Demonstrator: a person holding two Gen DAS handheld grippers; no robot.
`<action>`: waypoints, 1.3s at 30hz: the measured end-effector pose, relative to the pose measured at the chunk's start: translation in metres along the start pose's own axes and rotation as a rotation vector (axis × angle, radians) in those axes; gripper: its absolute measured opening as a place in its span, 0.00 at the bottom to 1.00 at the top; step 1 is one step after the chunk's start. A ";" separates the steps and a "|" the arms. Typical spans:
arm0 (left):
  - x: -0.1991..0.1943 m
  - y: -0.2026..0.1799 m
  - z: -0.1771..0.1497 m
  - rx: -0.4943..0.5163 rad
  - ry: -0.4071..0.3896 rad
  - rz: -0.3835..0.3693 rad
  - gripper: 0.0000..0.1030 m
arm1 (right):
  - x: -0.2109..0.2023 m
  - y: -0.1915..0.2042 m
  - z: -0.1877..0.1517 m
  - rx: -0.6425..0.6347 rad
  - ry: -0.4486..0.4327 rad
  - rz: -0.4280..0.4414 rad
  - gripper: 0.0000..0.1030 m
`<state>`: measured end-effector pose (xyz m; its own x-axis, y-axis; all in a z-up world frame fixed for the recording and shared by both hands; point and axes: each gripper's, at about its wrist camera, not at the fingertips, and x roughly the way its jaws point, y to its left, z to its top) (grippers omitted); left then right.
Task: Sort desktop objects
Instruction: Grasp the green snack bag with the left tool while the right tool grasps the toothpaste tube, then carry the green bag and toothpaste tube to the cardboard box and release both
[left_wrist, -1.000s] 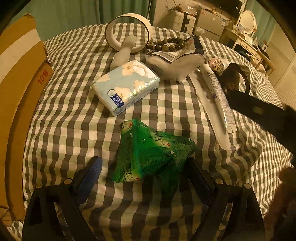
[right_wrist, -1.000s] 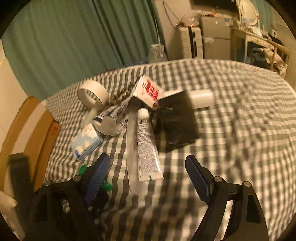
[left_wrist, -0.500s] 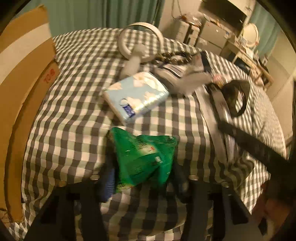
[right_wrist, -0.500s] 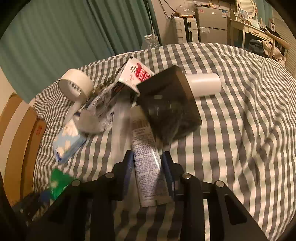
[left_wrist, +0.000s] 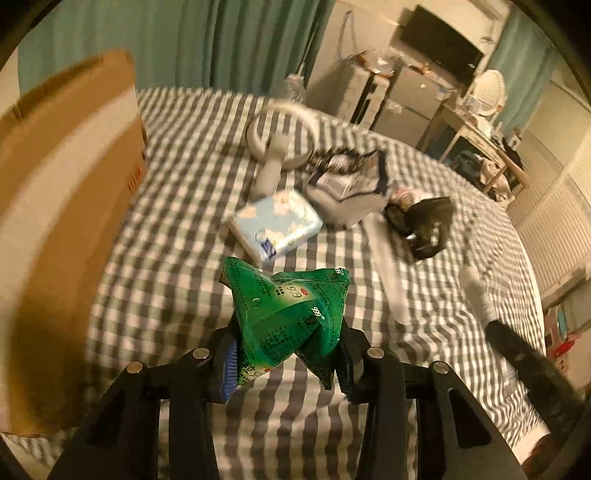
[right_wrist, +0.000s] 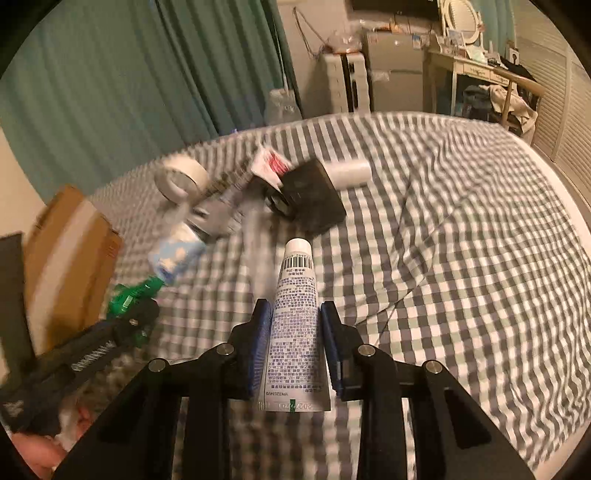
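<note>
Around the gingham-clothed surface (left_wrist: 177, 236) lie a blue tissue pack (left_wrist: 275, 225), a white ring fan (left_wrist: 275, 142) and a black pouch (right_wrist: 314, 195), beside a cardboard box (left_wrist: 70, 206). Both claws have just been closing: left claw (left_wrist: 284, 354) pinches the crinkly green packet (left_wrist: 288, 314), right claw (right_wrist: 293, 347) the smooth white tube (right_wrist: 293, 314), both now lifted off the cloth.

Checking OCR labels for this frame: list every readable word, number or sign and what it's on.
"999": printed on the green sachet in the left claw, repeated on its folds.
Other characters on the green sachet: too small to read.
Barcode and date digits on the white tube in the right claw: too blurred to read.
Red print on the cardboard box: blurred.
Tissue pack label: blurred.
</note>
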<state>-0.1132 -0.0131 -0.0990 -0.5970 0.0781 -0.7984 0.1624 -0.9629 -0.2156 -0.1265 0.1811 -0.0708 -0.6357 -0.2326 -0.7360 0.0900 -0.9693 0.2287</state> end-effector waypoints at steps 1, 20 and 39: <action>-0.008 0.000 0.001 0.010 -0.017 -0.004 0.41 | -0.013 0.004 0.002 0.000 -0.023 0.005 0.27; -0.180 0.011 0.063 0.205 -0.255 -0.035 0.41 | -0.159 0.123 0.004 -0.162 -0.240 0.153 0.27; -0.189 0.188 0.126 0.041 -0.235 0.143 0.41 | -0.070 0.285 0.036 -0.272 -0.074 0.334 0.27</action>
<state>-0.0690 -0.2413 0.0817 -0.7369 -0.1167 -0.6658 0.2291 -0.9698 -0.0836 -0.0838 -0.0762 0.0687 -0.5901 -0.5399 -0.6002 0.4924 -0.8299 0.2624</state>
